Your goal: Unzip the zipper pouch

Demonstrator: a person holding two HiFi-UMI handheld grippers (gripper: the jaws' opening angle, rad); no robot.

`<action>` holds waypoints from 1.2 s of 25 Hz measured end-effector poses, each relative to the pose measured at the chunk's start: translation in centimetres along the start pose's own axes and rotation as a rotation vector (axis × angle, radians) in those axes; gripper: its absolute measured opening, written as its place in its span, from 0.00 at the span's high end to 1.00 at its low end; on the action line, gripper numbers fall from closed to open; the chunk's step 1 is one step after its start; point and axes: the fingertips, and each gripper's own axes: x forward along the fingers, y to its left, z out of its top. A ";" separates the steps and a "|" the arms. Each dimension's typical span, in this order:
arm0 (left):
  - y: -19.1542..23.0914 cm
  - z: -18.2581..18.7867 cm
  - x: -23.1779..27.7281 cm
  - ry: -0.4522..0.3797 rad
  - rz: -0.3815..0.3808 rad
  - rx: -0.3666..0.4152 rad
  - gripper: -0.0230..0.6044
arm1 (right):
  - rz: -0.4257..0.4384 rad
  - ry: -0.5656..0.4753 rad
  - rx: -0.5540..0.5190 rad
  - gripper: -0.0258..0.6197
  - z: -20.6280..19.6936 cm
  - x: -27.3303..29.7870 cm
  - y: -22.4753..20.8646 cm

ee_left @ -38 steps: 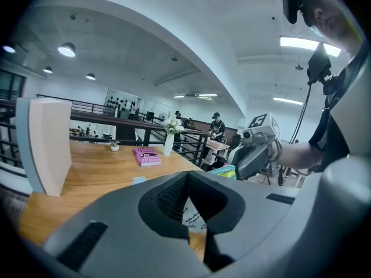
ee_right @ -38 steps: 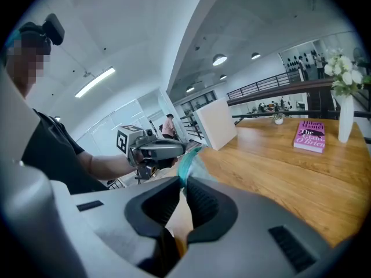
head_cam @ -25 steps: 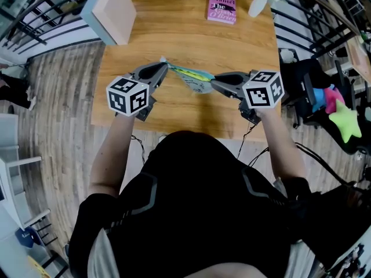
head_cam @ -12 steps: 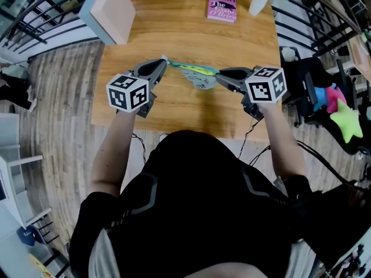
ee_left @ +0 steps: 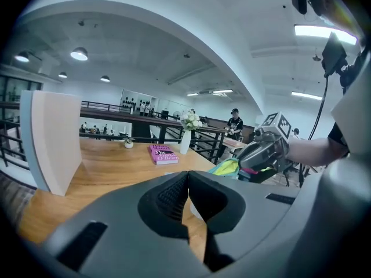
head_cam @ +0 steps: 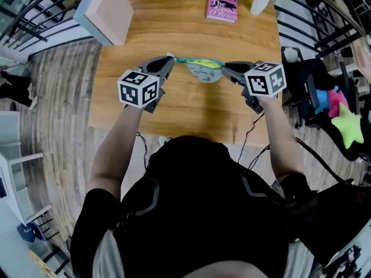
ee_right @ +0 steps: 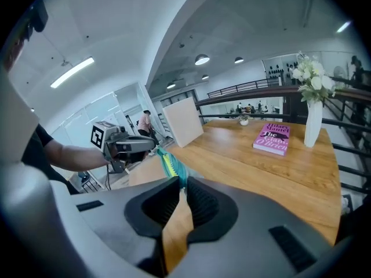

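Note:
A zipper pouch (head_cam: 203, 70), pale grey with a teal and yellow-green top edge, hangs stretched between both grippers above the wooden table (head_cam: 179, 112). My left gripper (head_cam: 170, 59) is shut on the pouch's left end. My right gripper (head_cam: 225, 67) is shut on its right end, beside the zipper line. In the left gripper view the jaws (ee_left: 187, 176) meet, and the pouch (ee_left: 228, 167) runs to the other gripper (ee_left: 262, 154). In the right gripper view the teal strip of the pouch (ee_right: 170, 162) leads into the closed jaws (ee_right: 179, 182). Whether the zipper pull is pinched I cannot tell.
A pink book (head_cam: 222, 7) and a white vase of flowers (head_cam: 259, 2) sit at the table's far edge. A pale upright panel (head_cam: 107, 10) stands at the far left corner. To the right of the table a chair holds bright soft toys (head_cam: 339, 117).
Both grippers have carried the pouch farther out over the table, and it now hangs straighter and more level between them.

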 end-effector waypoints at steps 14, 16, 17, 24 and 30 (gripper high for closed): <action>0.9 1.0 10.5 0.013 0.083 0.047 0.92 | -0.160 -0.003 -0.090 0.88 -0.8 2.7 -11.2; 1.0 -0.7 11.0 0.055 0.079 0.044 0.92 | -0.155 0.007 -0.082 0.88 -2.1 3.3 -11.8; 1.0 -1.8 11.2 0.085 0.074 0.047 0.92 | -0.151 0.018 -0.074 0.88 -3.0 3.7 -11.9; 1.1 -8.1 10.9 0.231 0.057 -0.005 0.92 | -0.090 0.141 -0.031 0.88 -9.0 5.9 -9.9; 0.1 -12.8 10.9 0.344 0.041 -0.021 0.92 | -0.093 0.214 0.046 0.88 -13.1 6.9 -9.9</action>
